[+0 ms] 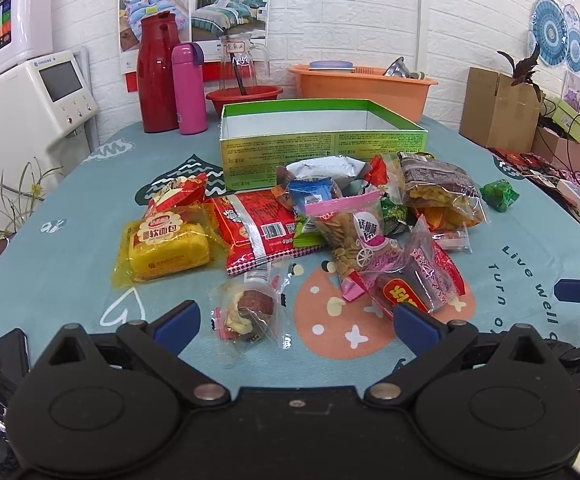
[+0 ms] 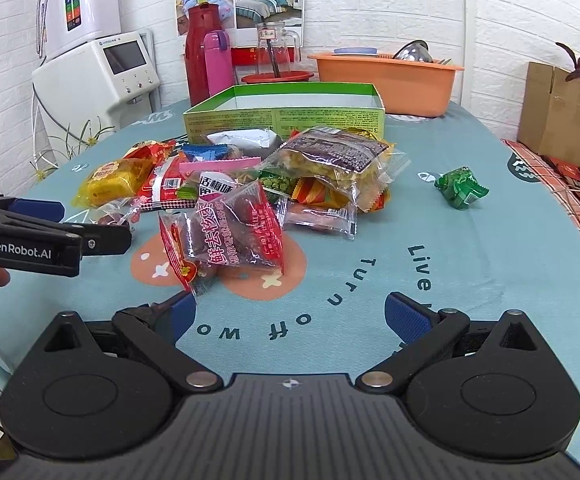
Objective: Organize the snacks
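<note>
Green box [image 1: 322, 152] stands open — snack packets [image 1: 346, 232] lie outside.

Red thermos [image 1: 157, 72], pink bottle [image 1: 188, 88], orange basin [image 1: 362, 86] behind.

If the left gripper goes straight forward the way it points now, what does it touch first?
Most likely the small clear packet lying on the tablecloth between the open fingers of the left gripper. Beyond it comes the snack pile; depth is hard to judge in this fisheye view.

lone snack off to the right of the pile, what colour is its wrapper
Green, a crumpled shiny wrapper with some white print; the right wrist view shows it best.
</note>
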A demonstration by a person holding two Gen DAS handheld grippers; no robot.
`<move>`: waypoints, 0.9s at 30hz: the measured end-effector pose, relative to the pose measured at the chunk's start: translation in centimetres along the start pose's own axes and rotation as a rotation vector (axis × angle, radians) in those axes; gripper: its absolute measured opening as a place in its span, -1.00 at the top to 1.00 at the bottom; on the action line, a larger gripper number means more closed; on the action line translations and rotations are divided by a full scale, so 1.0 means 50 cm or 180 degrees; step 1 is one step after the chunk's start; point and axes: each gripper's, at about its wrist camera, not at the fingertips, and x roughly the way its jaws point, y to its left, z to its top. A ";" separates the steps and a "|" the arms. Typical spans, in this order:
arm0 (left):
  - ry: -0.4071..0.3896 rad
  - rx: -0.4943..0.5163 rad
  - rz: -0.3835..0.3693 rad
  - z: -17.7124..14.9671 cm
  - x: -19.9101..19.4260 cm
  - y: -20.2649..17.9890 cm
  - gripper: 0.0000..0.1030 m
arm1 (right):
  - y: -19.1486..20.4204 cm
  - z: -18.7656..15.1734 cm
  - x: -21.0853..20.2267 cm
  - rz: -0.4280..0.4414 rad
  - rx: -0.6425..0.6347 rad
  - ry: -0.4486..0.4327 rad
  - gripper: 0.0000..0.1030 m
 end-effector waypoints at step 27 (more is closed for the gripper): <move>0.0036 -0.0020 -0.0007 0.000 0.012 0.008 -1.00 | -0.001 0.001 0.018 0.0035 0.0009 0.0065 -1.00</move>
